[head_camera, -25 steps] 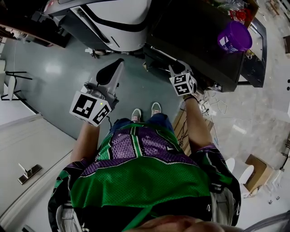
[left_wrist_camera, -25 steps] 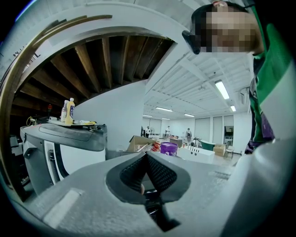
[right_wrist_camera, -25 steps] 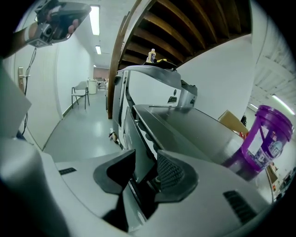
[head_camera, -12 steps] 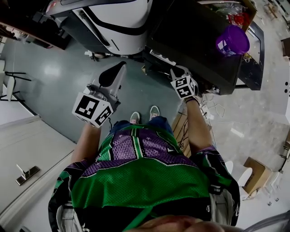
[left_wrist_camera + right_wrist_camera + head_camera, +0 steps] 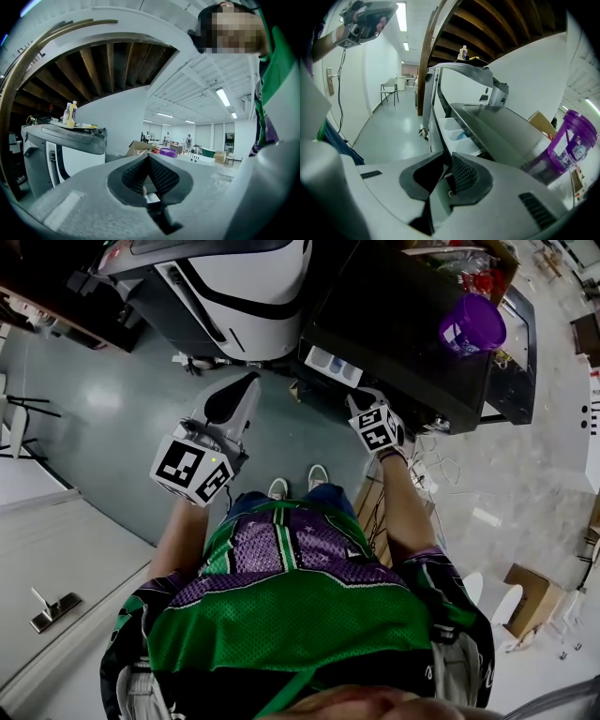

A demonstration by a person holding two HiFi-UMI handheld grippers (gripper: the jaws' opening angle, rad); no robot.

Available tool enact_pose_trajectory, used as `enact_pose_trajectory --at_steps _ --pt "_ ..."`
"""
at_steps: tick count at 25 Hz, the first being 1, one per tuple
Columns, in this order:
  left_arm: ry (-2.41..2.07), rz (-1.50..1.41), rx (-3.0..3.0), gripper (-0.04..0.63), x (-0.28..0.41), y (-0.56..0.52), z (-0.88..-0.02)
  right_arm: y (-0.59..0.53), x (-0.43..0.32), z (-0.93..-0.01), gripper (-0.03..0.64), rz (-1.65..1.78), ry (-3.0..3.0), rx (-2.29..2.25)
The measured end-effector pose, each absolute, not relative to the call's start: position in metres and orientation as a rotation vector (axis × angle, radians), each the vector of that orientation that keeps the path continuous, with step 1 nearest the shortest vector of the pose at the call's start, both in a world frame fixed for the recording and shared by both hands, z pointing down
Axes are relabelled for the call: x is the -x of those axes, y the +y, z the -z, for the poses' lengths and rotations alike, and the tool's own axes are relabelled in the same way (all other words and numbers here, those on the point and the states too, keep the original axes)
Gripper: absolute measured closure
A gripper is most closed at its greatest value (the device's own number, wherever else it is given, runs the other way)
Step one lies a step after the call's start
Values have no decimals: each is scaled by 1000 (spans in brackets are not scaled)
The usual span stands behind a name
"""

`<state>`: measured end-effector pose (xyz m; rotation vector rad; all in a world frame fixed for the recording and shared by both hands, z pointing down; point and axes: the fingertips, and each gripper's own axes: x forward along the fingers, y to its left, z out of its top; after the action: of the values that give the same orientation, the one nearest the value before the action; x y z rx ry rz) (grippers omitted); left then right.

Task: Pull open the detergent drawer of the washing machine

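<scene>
The dark washing machine (image 5: 403,315) stands ahead on the right. Its detergent drawer (image 5: 330,365) is pulled partly out, with white and blue compartments (image 5: 454,133) showing. My right gripper (image 5: 356,397) points down at the drawer's front panel (image 5: 437,117). Its jaws are closing, and the pads press on that panel's edge (image 5: 447,161). My left gripper (image 5: 249,381) hangs level over the floor left of the drawer. Its pads meet at the tip (image 5: 148,159) with nothing between them. It touches nothing.
A white machine (image 5: 244,277) with bottles (image 5: 70,115) on top stands left of the dark one. A purple cup (image 5: 472,324) sits on the dark machine's top. A cardboard box (image 5: 530,592) and cables (image 5: 441,465) lie on the floor at right. A door (image 5: 56,549) is at left.
The right gripper's jaws closed on the drawer front and drew back towards the person. The drawer slid out, uncovering its compartments. The left gripper shifted slightly.
</scene>
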<state>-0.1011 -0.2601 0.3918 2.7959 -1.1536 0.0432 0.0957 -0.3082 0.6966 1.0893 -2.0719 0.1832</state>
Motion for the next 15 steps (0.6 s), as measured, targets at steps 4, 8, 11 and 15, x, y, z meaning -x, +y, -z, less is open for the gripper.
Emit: enact_pose_trajectory --at_steps 4,8,11,15 --pt "-1125 -26 -2813 578 108 -250 -388 -296 -89 -696 561 -195 -2058 -1098" --pt "-1090 -23 -2835 578 116 -241 -388 -283 -83 -696 561 -196 -2043 -1112" --pt "-1061 -25 -2853 578 122 -233 -387 -273 -78 -696 560 -200 -2032 -1117" --pt "-1035 -10 -2864 578 133 -223 -386 -258 -71 -696 560 -204 -2016 -1125"
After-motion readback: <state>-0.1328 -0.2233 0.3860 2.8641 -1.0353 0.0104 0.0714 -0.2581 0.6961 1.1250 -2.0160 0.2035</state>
